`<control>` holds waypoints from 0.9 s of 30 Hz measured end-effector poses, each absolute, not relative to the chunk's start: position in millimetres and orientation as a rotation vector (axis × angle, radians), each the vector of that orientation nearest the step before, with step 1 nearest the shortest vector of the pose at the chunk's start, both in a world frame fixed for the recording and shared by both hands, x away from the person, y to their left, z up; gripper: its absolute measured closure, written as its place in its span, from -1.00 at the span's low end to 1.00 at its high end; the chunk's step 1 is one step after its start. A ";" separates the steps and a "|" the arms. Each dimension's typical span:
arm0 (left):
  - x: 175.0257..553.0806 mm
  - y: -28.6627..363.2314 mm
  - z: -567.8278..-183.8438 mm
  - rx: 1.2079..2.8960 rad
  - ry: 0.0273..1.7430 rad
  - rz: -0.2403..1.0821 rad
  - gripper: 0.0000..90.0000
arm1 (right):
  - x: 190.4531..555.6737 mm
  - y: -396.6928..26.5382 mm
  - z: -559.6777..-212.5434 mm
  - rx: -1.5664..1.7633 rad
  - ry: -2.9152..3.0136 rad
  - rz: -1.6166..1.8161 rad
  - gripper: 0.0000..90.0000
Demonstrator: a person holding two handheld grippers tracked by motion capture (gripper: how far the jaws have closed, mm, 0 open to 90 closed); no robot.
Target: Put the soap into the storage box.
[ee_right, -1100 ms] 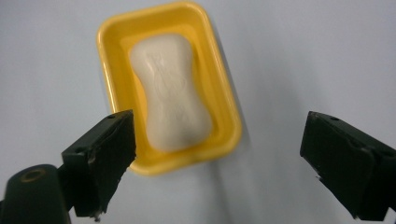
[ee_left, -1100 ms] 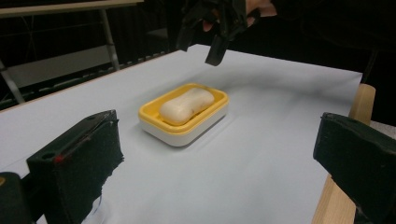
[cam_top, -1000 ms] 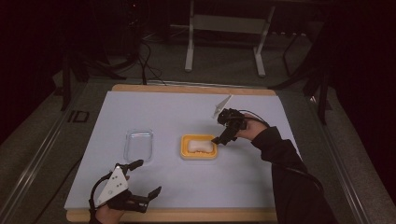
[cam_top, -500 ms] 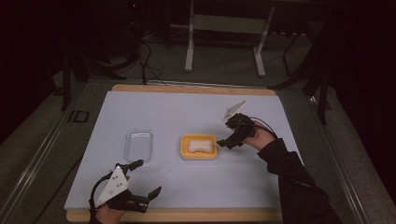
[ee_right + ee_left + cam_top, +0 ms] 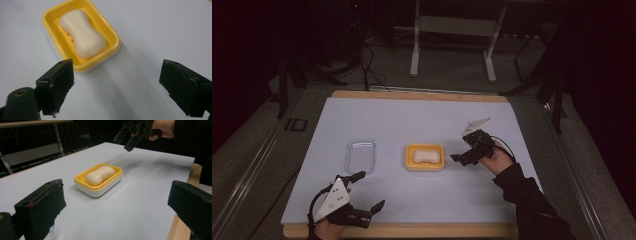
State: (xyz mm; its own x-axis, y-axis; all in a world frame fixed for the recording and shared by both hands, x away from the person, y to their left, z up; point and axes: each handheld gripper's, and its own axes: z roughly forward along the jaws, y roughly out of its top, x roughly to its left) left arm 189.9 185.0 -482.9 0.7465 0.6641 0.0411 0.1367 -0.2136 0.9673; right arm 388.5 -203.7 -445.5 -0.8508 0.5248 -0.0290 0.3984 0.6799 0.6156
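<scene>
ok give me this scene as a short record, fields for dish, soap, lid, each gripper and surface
dish: yellow rectangular plastic soap dish, mid-table
soap: cream waisted bar of soap lying in the dish
lid: clear plastic lid flat on the sheet, apart from the dish, on its left
right gripper: open, empty, just right of the dish
left gripper: open, empty, near the front edge
surface: pale blue sheet on a wooden table

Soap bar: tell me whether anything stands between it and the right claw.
Nothing visible does. The soap bar lies uncovered in the yellow dish, and the open right claw hangs just off the dish's near end, over bare white table sheet. The clear lid lies apart, on the dish's far side.
</scene>
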 end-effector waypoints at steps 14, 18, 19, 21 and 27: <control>189.8 184.5 -483.1 1.753 0.634 0.549 -0.98 | 360.1 -227.9 -466.1 0.864 2.563 0.972 -0.72; 189.8 184.7 -483.0 1.753 0.633 0.548 -0.97 | 351.6 -231.4 -469.6 0.902 2.538 0.993 -0.72; 189.6 184.6 -483.0 1.752 0.633 0.548 -0.97 | 349.1 -232.3 -470.4 0.908 2.526 1.002 -0.72; 189.4 184.5 -482.9 1.753 0.630 0.547 -0.98 | 343.9 -234.1 -472.5 0.933 2.507 1.013 -0.72; 189.1 184.4 -482.9 1.752 0.629 0.546 -0.97 | 330.6 -239.5 -476.7 0.972 2.437 1.023 -0.72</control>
